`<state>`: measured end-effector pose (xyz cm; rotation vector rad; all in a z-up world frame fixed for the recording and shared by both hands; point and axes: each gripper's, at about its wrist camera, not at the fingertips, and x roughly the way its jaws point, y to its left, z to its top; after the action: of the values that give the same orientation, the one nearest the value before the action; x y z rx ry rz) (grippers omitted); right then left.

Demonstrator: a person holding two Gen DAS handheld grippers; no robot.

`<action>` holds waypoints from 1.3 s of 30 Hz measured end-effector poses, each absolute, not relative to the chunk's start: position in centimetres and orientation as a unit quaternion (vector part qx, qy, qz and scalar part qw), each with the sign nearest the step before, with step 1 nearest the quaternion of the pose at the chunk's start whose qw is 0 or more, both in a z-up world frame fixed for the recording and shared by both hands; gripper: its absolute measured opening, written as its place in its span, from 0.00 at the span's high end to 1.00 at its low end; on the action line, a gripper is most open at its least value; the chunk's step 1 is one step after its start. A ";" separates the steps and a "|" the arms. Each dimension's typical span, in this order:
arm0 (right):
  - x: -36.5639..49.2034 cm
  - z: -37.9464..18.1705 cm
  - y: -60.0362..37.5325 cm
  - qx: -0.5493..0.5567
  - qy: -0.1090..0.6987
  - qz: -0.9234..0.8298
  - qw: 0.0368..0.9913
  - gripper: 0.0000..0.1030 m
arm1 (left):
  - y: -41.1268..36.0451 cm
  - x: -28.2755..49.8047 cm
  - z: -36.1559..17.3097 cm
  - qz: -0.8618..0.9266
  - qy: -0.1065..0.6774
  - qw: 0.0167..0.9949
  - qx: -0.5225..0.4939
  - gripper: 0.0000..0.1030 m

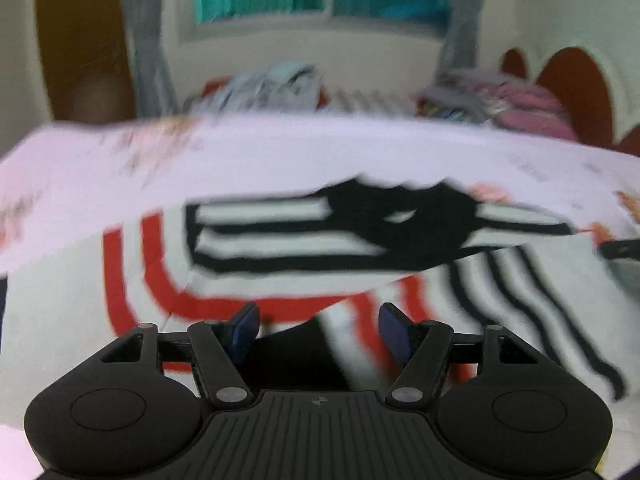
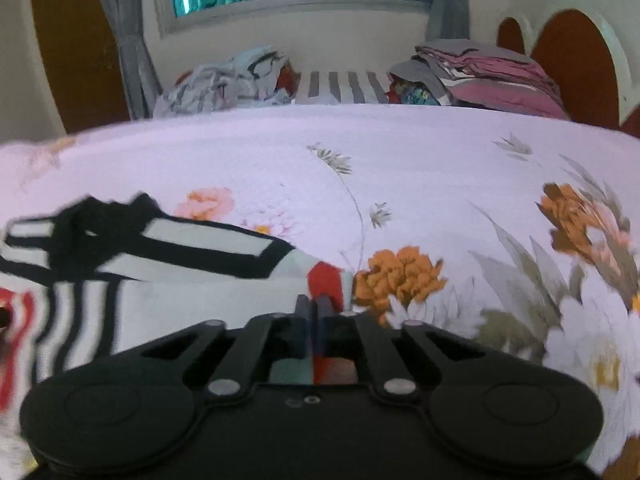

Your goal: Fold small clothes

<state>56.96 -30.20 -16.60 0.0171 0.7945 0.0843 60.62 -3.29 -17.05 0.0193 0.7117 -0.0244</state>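
Two hand-held grippers are yours here: your left hand-held gripper [image 1: 318, 330] stands with its blue pads spread apart over the striped garment [image 1: 280, 248], gripping nothing. Motion blur smears that view, so the garment's folds and edges are hard to make out. Your right hand-held gripper [image 2: 315, 308] has its jaws nearly closed, pinching the garment's red-and-pale corner [image 2: 326, 280]; the pads hide how much cloth sits between them. It lies on the near left of the floral bedspread [image 2: 420, 184], its left side cut off. Clothes piles [image 2: 480, 76] sit far behind.
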 end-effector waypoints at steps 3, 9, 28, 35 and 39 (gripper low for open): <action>54.3 -17.0 -28.8 0.009 0.409 0.063 0.910 0.88 | -5.7 59.3 -17.4 -0.060 0.360 0.931 0.021 0.36; 48.6 -16.0 -27.1 -0.021 0.402 0.044 0.914 0.87 | -5.9 59.2 -18.4 -0.059 0.399 0.915 0.027 0.34; 45.1 -15.1 -23.5 0.011 0.409 0.001 0.912 0.82 | 0.4 56.2 -17.8 -0.083 0.381 0.921 -0.002 0.32; 43.5 -13.9 -22.1 0.044 0.391 0.011 0.919 0.80 | 12.5 50.3 -17.0 0.034 0.340 0.936 -0.089 0.32; 43.6 -13.8 -20.2 0.062 0.393 0.027 0.917 0.80 | 22.1 47.0 -18.0 0.136 0.329 0.915 -0.187 0.37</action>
<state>43.58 -20.22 -13.85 0.1276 0.8094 0.0561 46.99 22.13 -18.05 -0.3841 0.6780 0.2806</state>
